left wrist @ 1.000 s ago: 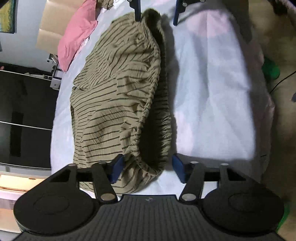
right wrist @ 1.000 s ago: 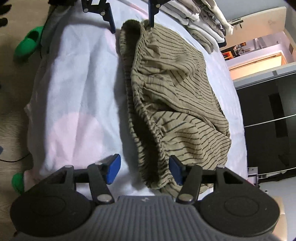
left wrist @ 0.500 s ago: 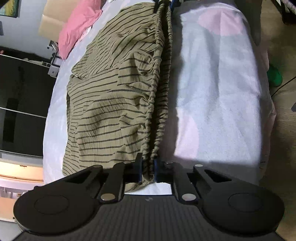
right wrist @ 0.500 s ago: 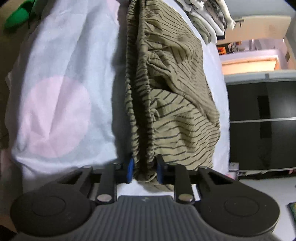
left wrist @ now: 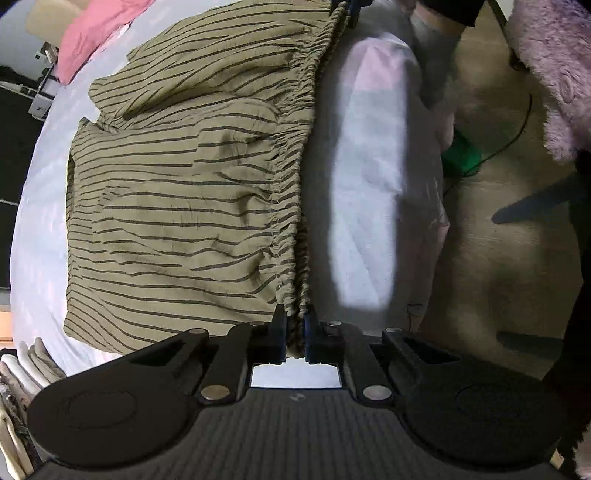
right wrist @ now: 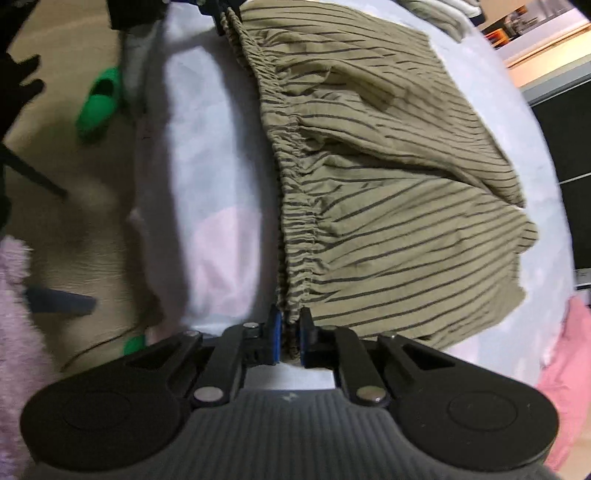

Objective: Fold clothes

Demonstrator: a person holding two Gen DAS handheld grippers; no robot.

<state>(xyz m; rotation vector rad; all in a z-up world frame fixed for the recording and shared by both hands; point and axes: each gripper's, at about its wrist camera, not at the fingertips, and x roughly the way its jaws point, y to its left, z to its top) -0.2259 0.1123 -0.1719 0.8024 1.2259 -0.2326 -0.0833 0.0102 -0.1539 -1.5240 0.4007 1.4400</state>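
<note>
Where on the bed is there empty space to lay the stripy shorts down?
The bare sheet between the shorts' waistband and the bed's floor-side edge is free. Behind the shorts only a narrow strip stays clear. The ends are crowded: a pink pillow at one, folded clothes at the other.

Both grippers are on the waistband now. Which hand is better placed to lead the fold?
Neither clearly: left gripper and right gripper, just closed, each pinch one end of the shorts' waistband. They should probably move together.
</note>
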